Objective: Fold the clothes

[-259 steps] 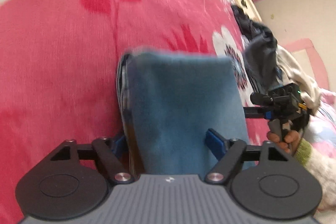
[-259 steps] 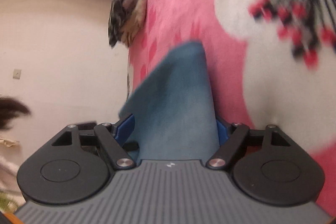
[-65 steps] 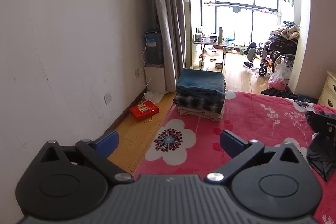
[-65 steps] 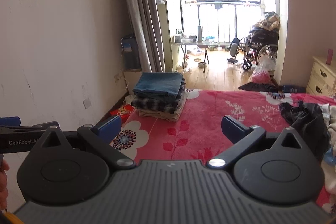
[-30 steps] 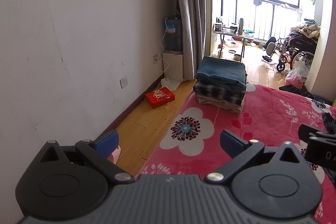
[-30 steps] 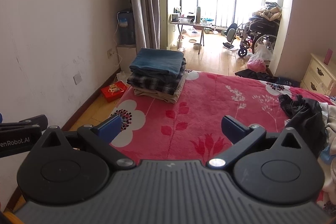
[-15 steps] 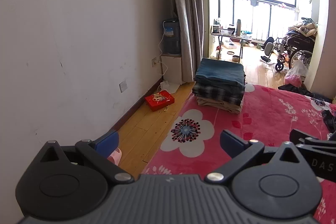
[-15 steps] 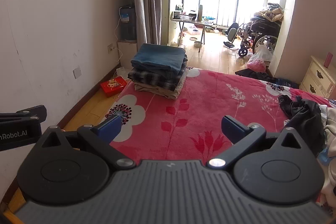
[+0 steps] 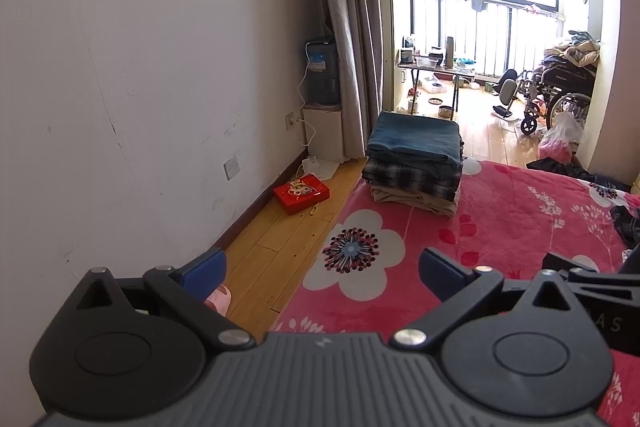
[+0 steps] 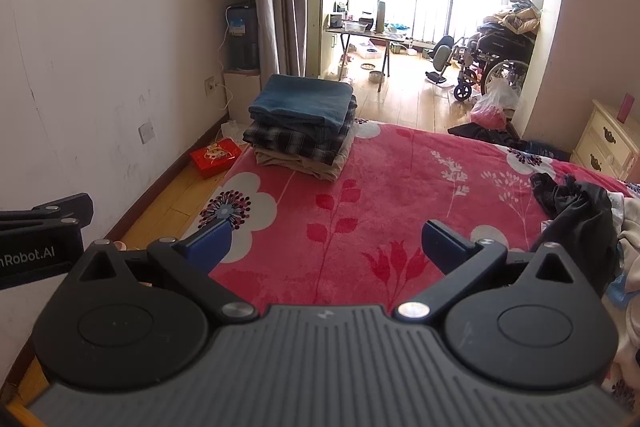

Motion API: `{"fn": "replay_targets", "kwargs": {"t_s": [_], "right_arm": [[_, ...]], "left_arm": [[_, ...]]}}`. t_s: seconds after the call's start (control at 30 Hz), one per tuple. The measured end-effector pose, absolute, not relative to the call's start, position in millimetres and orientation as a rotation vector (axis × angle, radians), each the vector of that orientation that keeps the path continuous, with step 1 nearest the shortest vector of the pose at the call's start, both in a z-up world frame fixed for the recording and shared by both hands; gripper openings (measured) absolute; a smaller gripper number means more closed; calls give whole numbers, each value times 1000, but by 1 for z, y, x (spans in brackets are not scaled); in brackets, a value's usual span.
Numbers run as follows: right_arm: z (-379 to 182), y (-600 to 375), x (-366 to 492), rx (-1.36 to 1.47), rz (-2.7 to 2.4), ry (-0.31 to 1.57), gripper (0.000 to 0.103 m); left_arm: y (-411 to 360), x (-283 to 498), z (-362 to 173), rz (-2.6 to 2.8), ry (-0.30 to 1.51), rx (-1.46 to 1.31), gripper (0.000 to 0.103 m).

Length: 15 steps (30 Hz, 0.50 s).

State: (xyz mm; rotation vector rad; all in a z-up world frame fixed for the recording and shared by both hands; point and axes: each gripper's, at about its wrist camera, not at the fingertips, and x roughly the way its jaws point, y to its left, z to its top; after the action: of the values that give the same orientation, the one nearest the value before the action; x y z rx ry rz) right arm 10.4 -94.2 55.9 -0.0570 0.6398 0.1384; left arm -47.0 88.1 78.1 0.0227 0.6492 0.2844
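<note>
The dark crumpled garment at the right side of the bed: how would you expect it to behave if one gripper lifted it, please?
The dark garment lies bunched in loose folds, so it will probably sag and unfurl rather than hold shape. It looks thin, so likely light. It touches pale clothes beside it and may drag them.

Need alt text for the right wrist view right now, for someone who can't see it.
The open, empty right gripper hovers over a red floral blanket. A folded stack, blue on top, sits at the bed's far left corner; unfolded dark clothes lie right.
</note>
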Motion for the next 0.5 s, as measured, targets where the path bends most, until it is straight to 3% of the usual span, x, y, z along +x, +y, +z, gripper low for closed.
{"fn": "replay_targets", "kwargs": {"t_s": [0.5], "right_arm": [[58,-95,9,-61,142,635,102]], "left_arm": [[90,-48,81,285,653,11,103]]}}
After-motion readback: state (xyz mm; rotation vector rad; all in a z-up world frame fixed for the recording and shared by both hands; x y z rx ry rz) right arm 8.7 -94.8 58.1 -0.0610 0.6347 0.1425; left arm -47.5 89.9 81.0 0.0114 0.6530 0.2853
